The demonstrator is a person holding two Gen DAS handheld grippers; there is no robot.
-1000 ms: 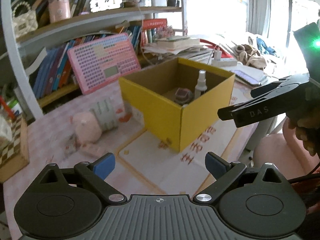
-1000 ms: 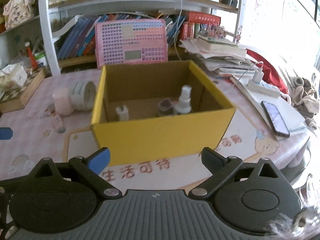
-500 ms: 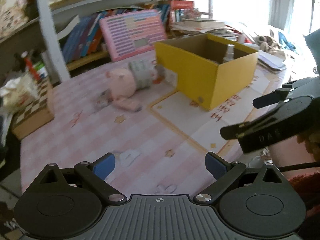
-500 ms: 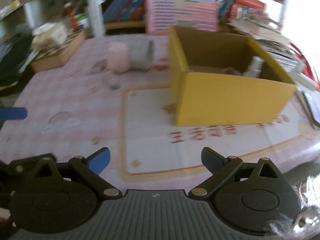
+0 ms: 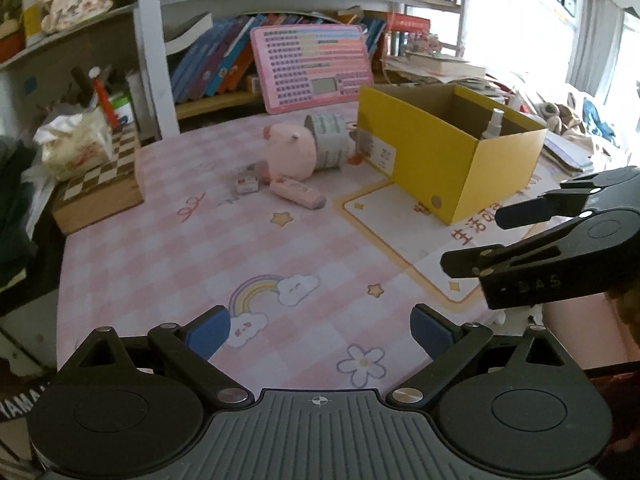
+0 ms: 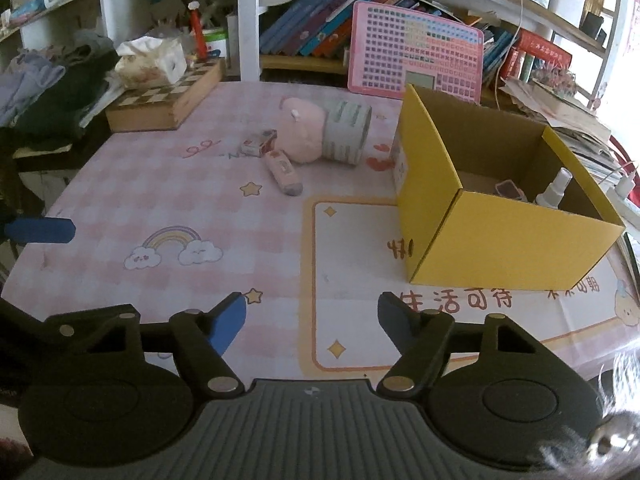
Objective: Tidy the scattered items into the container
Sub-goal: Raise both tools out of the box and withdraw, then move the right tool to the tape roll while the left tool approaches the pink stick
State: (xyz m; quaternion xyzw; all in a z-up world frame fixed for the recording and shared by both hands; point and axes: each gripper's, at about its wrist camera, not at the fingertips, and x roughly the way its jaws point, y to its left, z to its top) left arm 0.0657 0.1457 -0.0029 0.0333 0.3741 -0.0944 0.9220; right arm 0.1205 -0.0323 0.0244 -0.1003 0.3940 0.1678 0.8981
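left gripper (image 5: 320, 330): I've got it spread wide over the mat, nothing in it
right gripper (image 6: 312, 316): jaws just narrowed a bit, nothing between them
box (image 6: 500, 236): yellow, right side, spray bottle (image 6: 554, 192) inside
leftovers: plush (image 6: 300, 132), roll (image 6: 346, 132), tube (image 6: 283, 172), small carton (image 6: 259, 143) clustered left of box

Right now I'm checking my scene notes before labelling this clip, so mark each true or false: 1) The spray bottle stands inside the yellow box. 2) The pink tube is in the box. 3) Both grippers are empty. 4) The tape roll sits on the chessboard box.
1) True: the spray bottle stands in the yellow box.
2) False: the pink tube lies on the tablecloth.
3) True: left gripper and right gripper hold nothing.
4) False: the tape roll lies on the cloth beside the pink plush.
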